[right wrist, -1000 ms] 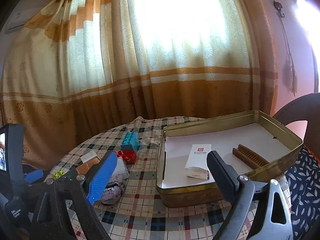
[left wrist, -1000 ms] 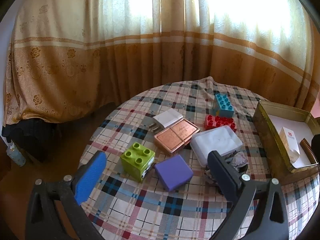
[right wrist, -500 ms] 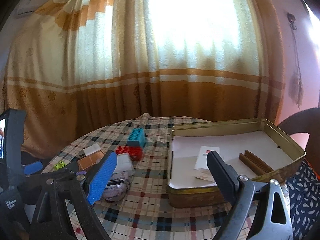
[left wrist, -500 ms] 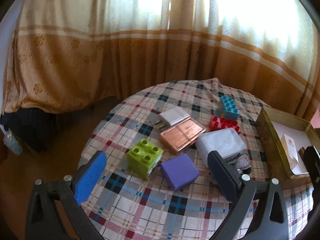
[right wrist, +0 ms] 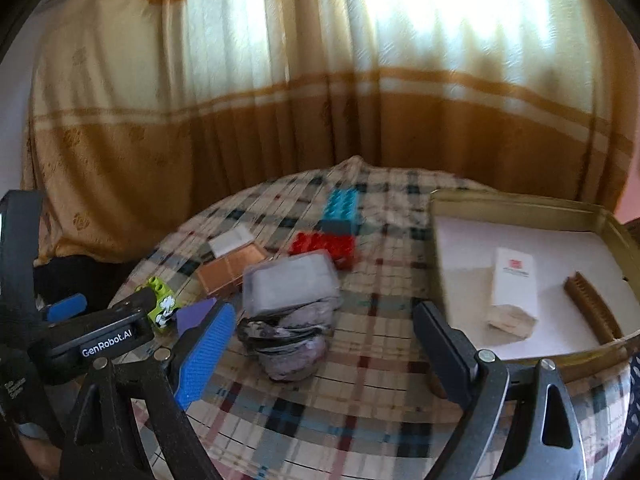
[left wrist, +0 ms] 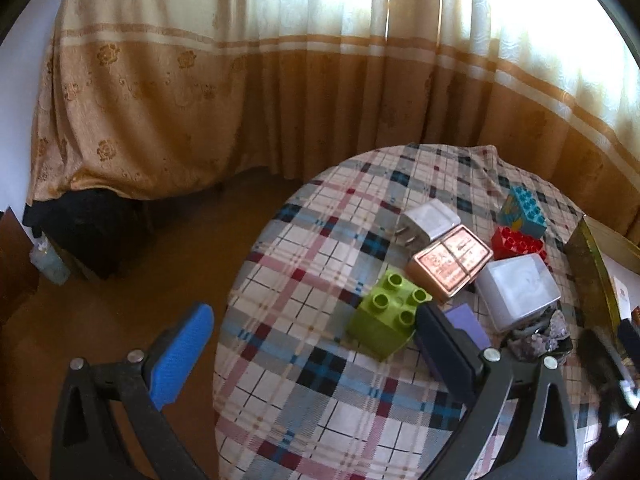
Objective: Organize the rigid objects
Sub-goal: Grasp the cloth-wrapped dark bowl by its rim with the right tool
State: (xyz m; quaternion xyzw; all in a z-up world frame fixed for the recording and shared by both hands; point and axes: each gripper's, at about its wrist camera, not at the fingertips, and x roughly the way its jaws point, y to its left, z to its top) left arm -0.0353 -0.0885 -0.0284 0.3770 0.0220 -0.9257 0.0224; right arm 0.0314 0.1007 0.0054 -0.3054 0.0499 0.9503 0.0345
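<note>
The left gripper point(right wrist: 116, 320), marked "GenRobot.AI", stood spread beside the right gripper point(right wrist: 324, 344), also spread, ahead of which lay a white carton point(right wrist: 514, 288) with unreadable red print.

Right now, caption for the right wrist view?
Open right gripper over plaid table, facing a clear-lidded box, toy bricks and gold tin.

A plaid cloth point(left wrist: 320, 380) of white, blue, pink and maroon is covering the desk. Lying on it are a lime-green brick point(left wrist: 386, 314), a red brick point(left wrist: 518, 242), a turquoise brick point(left wrist: 524, 210), a purple box point(left wrist: 466, 322) and a copper-coloured case point(left wrist: 448, 262); the tin point(right wrist: 520, 208) is showing gold.
</note>
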